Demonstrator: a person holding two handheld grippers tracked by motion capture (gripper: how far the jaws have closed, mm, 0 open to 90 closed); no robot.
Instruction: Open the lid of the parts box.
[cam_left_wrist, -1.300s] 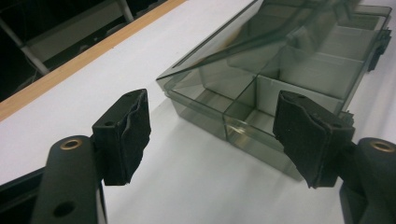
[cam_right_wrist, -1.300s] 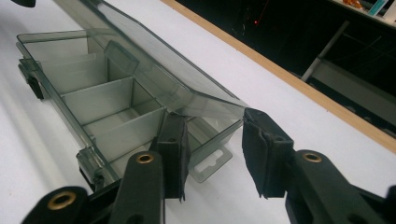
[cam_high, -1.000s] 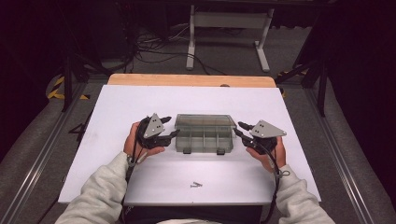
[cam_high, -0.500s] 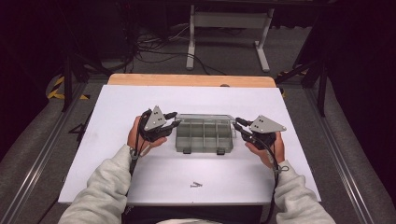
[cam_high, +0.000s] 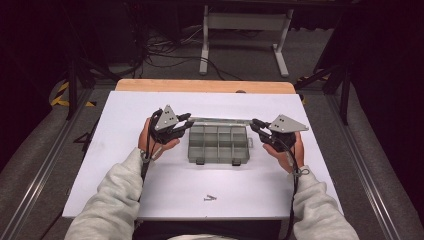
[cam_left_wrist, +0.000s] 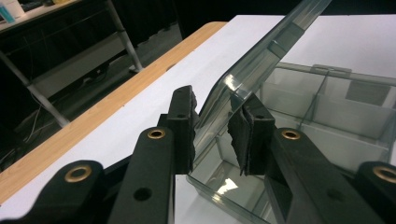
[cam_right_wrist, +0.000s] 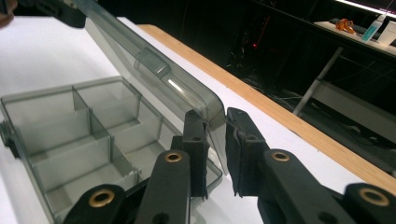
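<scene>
Your left gripper (cam_high: 184, 121) and right gripper (cam_high: 257, 124) each pinch an end of the lid (cam_high: 220, 120), their jaws having just been closing on it. The lid stands raised at the far edge of the grey divided box (cam_high: 219, 145). Two small screws (cam_high: 210, 198) lie on the white table (cam_high: 125, 115), near its front edge.

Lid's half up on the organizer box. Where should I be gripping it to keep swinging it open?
Grip the lid at its two end corners, each gripper coming in from its own end of the box. The left gripper and right gripper already straddle that thin edge, which probably keeps the lift even.
</scene>
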